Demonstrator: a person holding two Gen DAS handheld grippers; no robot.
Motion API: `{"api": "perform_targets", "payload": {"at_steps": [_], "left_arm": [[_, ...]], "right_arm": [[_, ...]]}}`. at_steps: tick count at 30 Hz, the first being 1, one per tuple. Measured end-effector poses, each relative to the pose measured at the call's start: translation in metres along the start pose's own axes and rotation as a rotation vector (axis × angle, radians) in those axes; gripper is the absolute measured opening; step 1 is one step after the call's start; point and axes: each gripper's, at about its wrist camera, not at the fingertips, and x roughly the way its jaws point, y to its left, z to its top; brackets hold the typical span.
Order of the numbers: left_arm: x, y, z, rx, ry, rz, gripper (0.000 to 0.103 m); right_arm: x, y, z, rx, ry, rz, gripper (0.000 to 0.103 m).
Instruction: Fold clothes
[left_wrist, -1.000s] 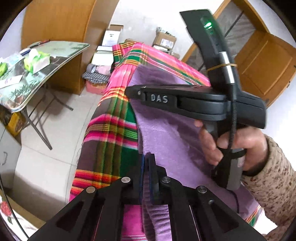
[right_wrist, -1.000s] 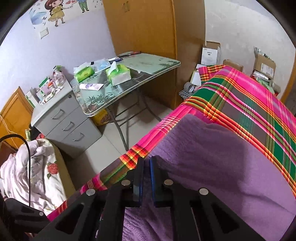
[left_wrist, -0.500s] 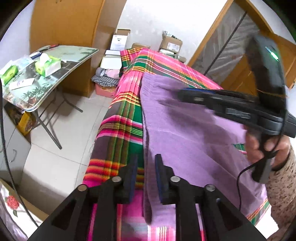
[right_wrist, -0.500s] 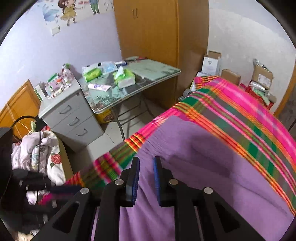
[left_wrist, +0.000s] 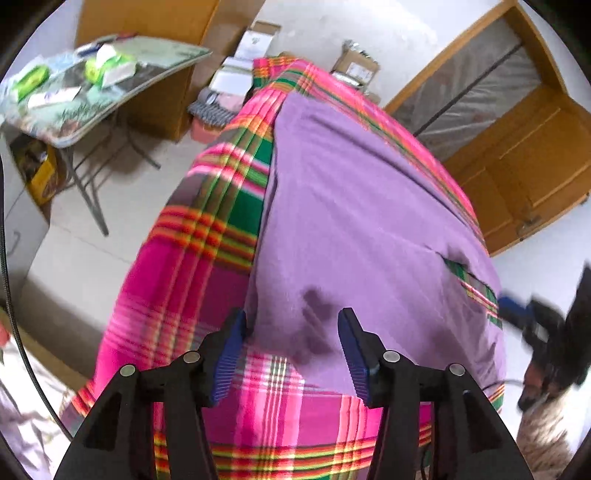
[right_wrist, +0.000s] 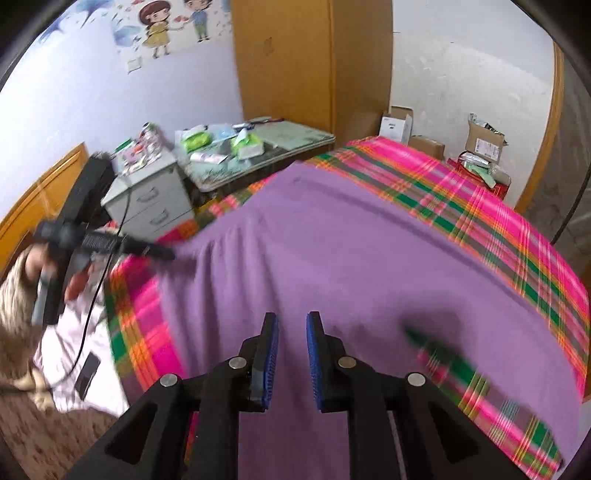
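A purple garment lies spread flat on the bed's pink-and-green plaid cover; it also shows in the right wrist view. My left gripper is open and empty, above the garment's near edge. My right gripper is open and empty, above the garment's near side. The right gripper appears blurred at the far right of the left wrist view. The left gripper appears at the garment's left corner in the right wrist view.
A folding table with tissue packs and a grey drawer unit stand left of the bed. Cardboard boxes sit beyond its far end. A wooden wardrobe and a wooden door flank the room.
Both grippers have let go of the purple garment and opened. They have moved apart to opposite sides, and the garment now lies flat on the bed.
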Motion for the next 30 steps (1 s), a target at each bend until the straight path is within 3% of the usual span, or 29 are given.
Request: {"api": "perform_targets", "payload": {"at_steps": [9,16,19,23,26,30], "left_arm": [[0.003,0.004,-0.008,-0.091,0.01,-0.007,0.054],[0.004,0.0,-0.01,-0.076,0.005,0.0,0.054],[0.003,0.0,-0.011,-0.078,0.001,-0.001,0.054],[0.003,-0.001,-0.014,-0.071,-0.011,0.002,0.054],[0.002,-0.002,-0.016,-0.075,-0.015,0.004,0.054],[0.002,-0.002,-0.017,-0.089,-0.018,0.003,0.054]], "right_arm": [[0.023,0.059,-0.042,-0.181,0.171,0.131,0.016],[-0.015,0.054,-0.072,0.0,0.271,0.243,0.016],[-0.039,0.056,-0.084,0.021,0.282,0.197,0.016],[-0.053,0.058,-0.087,-0.019,0.19,0.061,0.016],[-0.031,0.062,-0.081,-0.053,0.133,-0.023,0.016],[0.011,0.07,-0.079,-0.131,0.129,-0.085,0.016]]}}
